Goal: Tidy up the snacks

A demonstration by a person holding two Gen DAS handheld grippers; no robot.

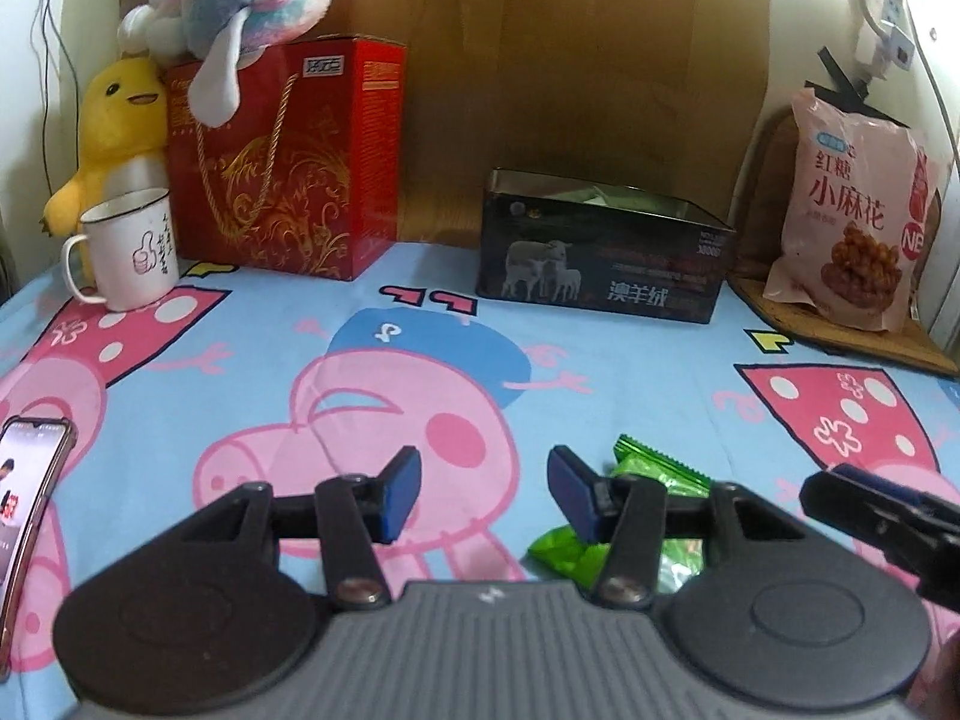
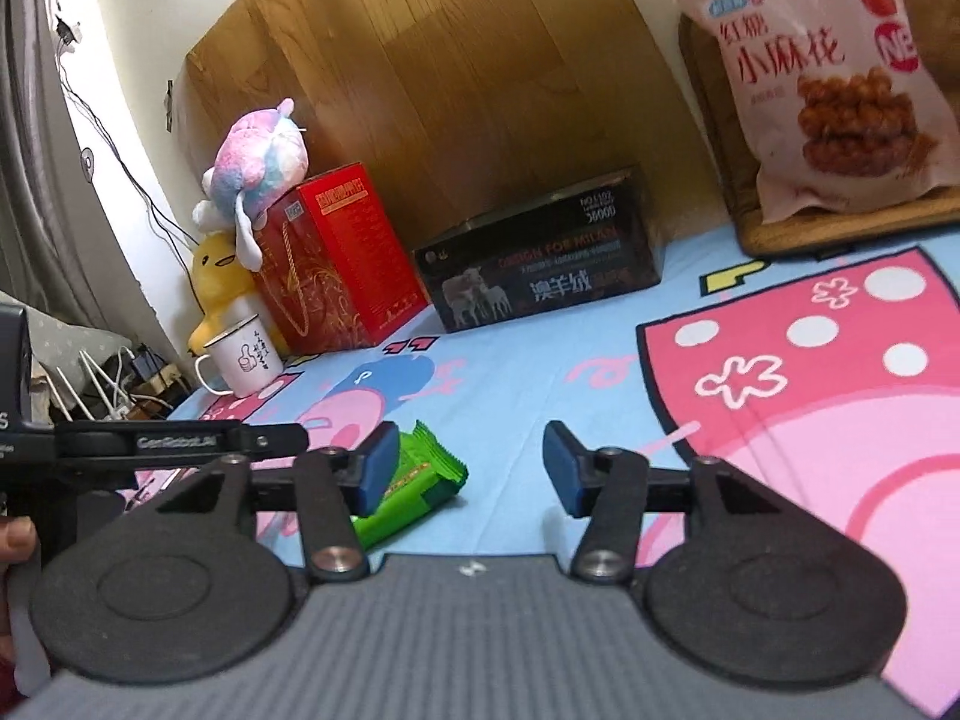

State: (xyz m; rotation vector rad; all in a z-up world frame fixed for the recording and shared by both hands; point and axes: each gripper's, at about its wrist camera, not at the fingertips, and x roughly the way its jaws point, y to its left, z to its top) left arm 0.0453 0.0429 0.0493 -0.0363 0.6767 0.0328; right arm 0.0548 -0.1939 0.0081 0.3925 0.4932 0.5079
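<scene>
Both our left gripper (image 1: 483,495) and right gripper (image 2: 465,474) stand apart, empty, near shiny green foil snack packets (image 2: 414,489) on the cartoon-pig sheet (image 1: 540,354).

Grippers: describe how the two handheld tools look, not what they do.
Left gripper and right gripper match: ribbed grey body, two round black discs, black linkage arms with silver pivot screws, blue-padded fingers. White lettering marks the left one's side bar in the right wrist view.
</scene>
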